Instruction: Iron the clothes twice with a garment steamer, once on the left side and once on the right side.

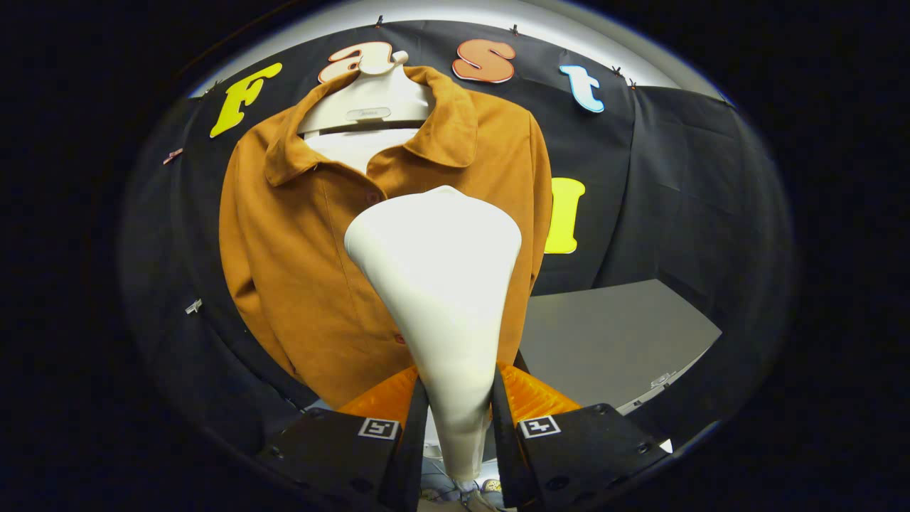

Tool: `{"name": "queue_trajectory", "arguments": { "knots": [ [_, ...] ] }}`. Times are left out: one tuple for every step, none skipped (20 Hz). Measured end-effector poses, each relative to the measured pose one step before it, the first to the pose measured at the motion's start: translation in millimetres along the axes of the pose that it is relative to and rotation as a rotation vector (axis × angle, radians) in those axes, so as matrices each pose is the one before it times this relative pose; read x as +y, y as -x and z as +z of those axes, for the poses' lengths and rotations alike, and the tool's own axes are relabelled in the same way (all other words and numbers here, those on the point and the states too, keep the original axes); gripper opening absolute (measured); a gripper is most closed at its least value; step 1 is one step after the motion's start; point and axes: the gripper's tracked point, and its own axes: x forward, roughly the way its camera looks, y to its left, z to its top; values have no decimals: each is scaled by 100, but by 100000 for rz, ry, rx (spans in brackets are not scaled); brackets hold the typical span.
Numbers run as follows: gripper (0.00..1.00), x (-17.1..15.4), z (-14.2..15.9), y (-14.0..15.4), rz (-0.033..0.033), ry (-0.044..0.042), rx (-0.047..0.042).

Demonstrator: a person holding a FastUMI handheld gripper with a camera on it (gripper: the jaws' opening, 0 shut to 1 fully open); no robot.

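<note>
Hanging in the upper centre of the frame, the brown shirt [306, 249] sits on a pale hanger [370, 99] against the black cloth wall [675, 178]. The gripper [458, 419], at bottom centre, is clenched on the white steamer [441, 284], whose head covers the shirt's front. A grey table [611, 341] lies lower right.

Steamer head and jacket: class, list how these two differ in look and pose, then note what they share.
1. The steamer head is smooth, pale and cone-shaped; the jacket is brown, soft cloth with a collar.
2. The steamer head is clamped between the fingers of the claw; the jacket hangs on a white hanger against the booth wall.
3. The steamer head sits in front, covering the jacket's middle.
Shared: both stand upright.
</note>
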Motion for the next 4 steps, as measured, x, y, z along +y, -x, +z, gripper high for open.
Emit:
{"name": "queue_trajectory", "arguments": {
  "knots": [
    [47, -273, 445, 78, 526, 92, -865],
    [46, -176, 97, 176, 588, -164, -707],
    [47, -172, 196, 246, 370, -380, -564],
    [47, -303, 206, 77, 369, -459, -454]
  ]
}}
